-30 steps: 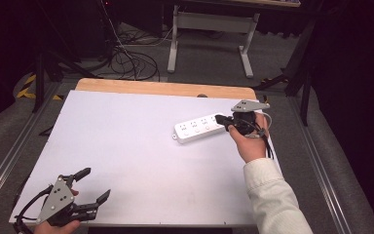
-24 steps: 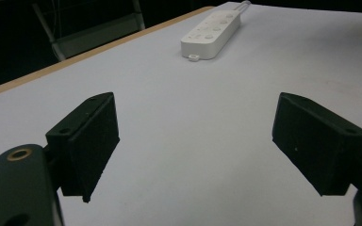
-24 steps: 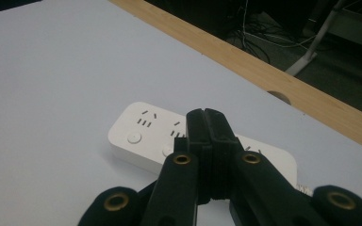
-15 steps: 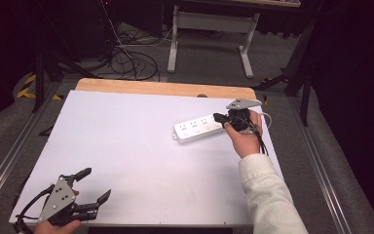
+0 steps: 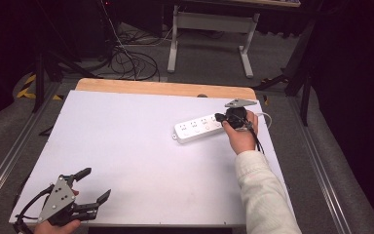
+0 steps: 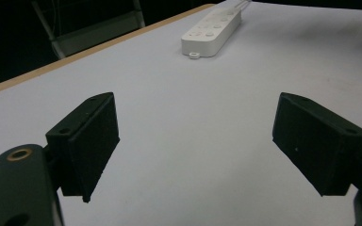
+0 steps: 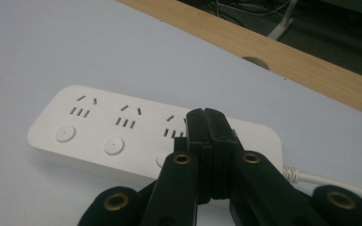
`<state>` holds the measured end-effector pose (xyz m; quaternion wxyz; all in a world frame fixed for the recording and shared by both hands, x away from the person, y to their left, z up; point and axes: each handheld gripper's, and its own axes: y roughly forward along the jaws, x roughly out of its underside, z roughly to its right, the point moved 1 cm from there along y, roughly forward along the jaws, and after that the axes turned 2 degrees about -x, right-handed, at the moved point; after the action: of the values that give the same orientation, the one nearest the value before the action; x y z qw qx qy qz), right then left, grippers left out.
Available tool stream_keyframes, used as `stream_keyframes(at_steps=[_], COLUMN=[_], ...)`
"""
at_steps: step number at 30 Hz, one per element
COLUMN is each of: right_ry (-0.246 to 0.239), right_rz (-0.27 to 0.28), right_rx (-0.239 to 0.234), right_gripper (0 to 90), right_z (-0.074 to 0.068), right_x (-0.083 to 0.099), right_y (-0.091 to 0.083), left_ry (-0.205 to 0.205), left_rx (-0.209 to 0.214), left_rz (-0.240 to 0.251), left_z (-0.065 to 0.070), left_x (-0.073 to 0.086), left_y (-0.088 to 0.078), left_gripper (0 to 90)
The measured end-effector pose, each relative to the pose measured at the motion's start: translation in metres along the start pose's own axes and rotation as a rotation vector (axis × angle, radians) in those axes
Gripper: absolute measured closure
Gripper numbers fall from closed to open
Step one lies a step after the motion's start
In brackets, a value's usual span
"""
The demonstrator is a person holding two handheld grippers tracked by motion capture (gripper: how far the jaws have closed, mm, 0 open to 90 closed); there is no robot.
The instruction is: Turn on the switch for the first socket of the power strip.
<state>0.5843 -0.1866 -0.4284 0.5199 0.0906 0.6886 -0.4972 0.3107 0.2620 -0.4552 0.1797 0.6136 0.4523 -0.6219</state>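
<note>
The white power strip (image 5: pixel 198 128) lies near the bench's (image 5: pixel 126 141) right edge. Pressed-together fingers of the right gripper (image 7: pixel 207 123) hover over it; a careless push could skid it sideways. The left gripper (image 5: pixel 91 185) gapes wide at the near-left corner. Cables (image 5: pixel 126 58) litter the dark floor.

A white-topped table (image 5: pixel 141 146) with a wooden far edge bears a power strip (image 5: pixel 197 129).

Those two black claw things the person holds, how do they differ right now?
The left gripper has its jaws spread wide over bare table; the right gripper has its jaws pressed together. The left sits at the table's near corner, far from the power strip; the right is over the strip's cable end. Both are black and hand-held.
</note>
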Motion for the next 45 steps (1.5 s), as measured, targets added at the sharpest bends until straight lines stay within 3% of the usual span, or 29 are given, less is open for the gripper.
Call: stream_keyframes(at_steps=[6,19,34,45], right_ry=[0.024,0.024,0.027,0.014], right_rz=[-0.020,-0.098,-0.128,-0.116], right_rx=[0.019,0.033,0.047,0.063], right_gripper=[90.0,90.0,90.0,90.0], right_z=[0.005,0.007,0.010,0.009], right_x=[0.005,0.012,0.016,0.018], right_y=[0.009,0.024,0.029,0.030], left_ry=[-0.005,0.002,-0.002,-0.004], left_rx=[-0.001,-0.004,-0.003,-0.002], left_rz=[-0.002,-0.004,-0.005,-0.003], left_z=[0.000,-0.001,-0.001,0.000], left_x=[0.000,0.001,0.001,0.001], left_y=[0.000,0.000,0.000,0.000], left_gripper=[15.9,15.9,15.9,15.9])
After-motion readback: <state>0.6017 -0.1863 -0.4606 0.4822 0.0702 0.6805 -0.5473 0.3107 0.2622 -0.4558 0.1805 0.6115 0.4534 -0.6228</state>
